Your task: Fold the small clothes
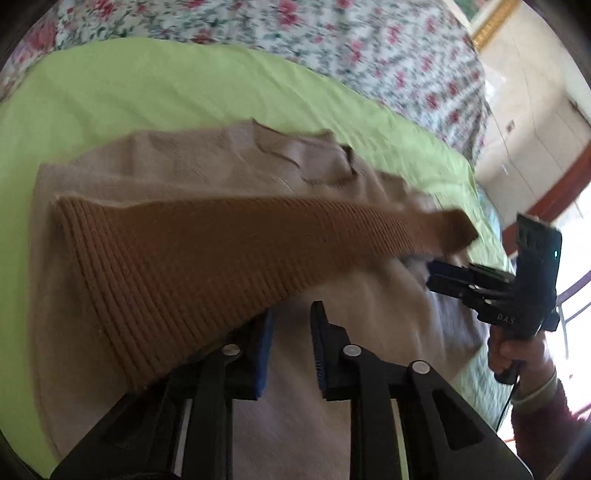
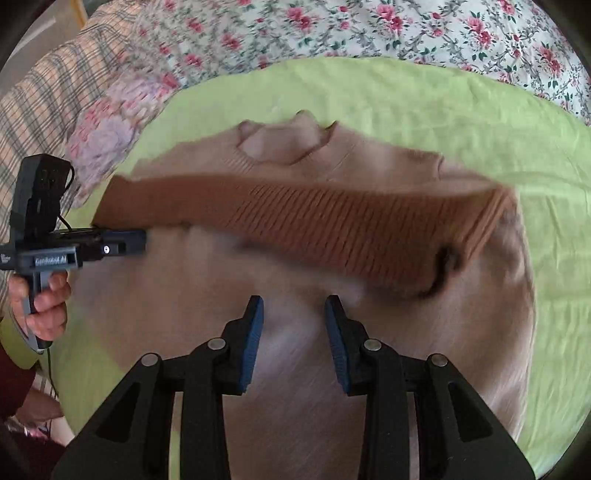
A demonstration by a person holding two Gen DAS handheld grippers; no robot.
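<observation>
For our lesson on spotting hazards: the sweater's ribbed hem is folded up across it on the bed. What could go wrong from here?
1. The ribbed hem overlaps a finger of the open left gripper; withdrawing might drag the fold open.
2. The hem looks slanted across the sweater, so later folds may come out crooked.

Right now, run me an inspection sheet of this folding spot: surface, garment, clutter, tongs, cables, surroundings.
Surface: green sheet, wrinkled, over a floral bedspread.
Job's things: beige sweater lying flat, neck away; ribbed brown band folded across its middle.
Clutter: plaid pillow at the far left.
Grippers: left tongs open, above the sweater; right tongs open, holding nothing.
Cables: black cord below the left hand.
Surroundings: pale wall panels and a bright window to the right.
</observation>
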